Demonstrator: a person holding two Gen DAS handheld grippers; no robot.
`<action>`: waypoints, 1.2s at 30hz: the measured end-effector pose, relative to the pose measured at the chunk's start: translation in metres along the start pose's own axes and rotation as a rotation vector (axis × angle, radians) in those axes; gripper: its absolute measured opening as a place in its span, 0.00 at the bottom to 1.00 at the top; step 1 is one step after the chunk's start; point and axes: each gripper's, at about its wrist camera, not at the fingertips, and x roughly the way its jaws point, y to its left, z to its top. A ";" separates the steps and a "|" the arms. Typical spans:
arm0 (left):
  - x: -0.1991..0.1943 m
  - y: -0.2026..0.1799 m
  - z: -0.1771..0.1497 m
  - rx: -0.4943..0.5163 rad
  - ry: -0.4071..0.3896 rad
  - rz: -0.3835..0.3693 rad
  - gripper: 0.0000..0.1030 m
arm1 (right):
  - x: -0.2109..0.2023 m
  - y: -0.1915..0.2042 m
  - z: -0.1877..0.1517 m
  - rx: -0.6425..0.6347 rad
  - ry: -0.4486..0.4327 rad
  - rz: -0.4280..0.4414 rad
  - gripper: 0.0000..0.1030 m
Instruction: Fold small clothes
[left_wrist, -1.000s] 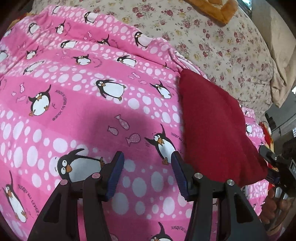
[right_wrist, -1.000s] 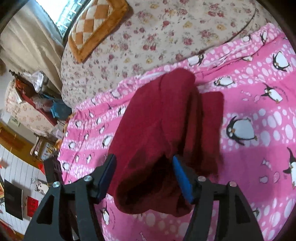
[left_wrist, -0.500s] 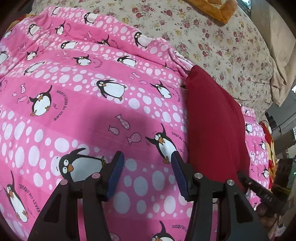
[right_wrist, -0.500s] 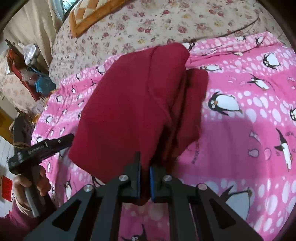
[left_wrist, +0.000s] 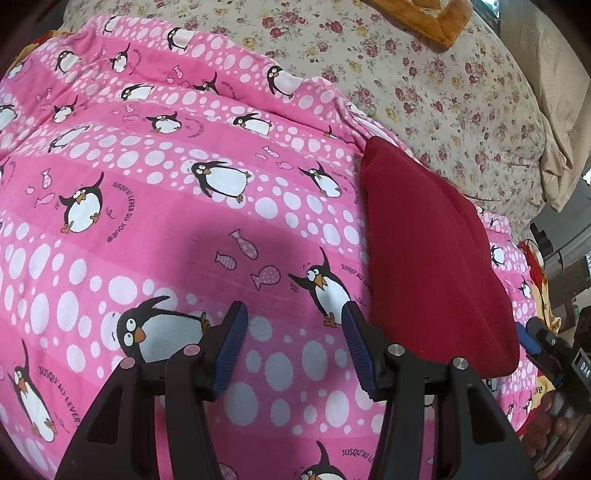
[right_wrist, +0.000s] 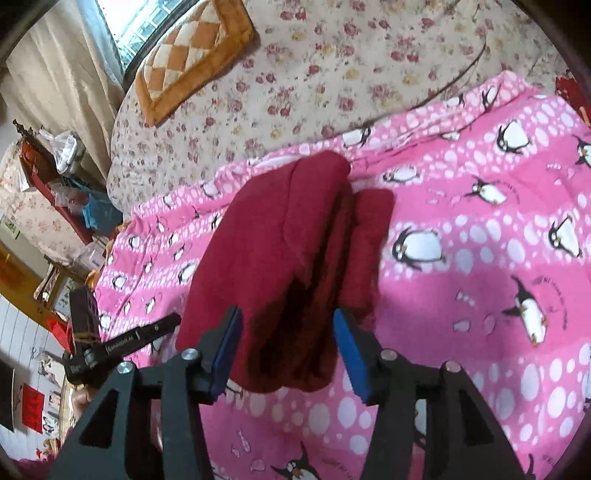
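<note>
Here's the dark red garment (right_wrist: 291, 258), folded into a thick bundle and lying on the pink penguin blanket (right_wrist: 480, 258) that covers the bed, its far end close to the blanket's edge where the floral sheet (right_wrist: 332, 74) begins. The right gripper (right_wrist: 286, 349) sits low over the near end of the bundle, jaws spread wide with the blue pads on either side of the cloth and clear gaps between pad and fabric, so nothing is gripped there. From the right wrist view you can see layered folds running lengthwise through the garment, with a narrower flap sticking out on the right side. Over on the left wrist view, the left gripper (left_wrist: 293, 345) hovers above bare blanket, jaws released and empty, with the red garment (left_wrist: 432, 258) just beside its right finger. The right gripper's tip shows at that view's right edge, at the garment's near corner. An orange checked cushion (right_wrist: 192, 55) rests on the floral sheet further back, near the window.
</note>
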 end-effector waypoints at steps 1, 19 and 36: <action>0.000 -0.001 0.000 0.005 -0.002 0.000 0.31 | 0.001 0.000 0.003 0.000 -0.001 -0.003 0.53; 0.009 -0.046 0.034 0.097 0.018 -0.027 0.31 | 0.072 -0.001 0.056 -0.002 0.036 -0.142 0.58; 0.041 -0.087 0.064 0.173 0.050 -0.052 0.31 | 0.075 -0.012 0.056 -0.068 0.021 -0.136 0.13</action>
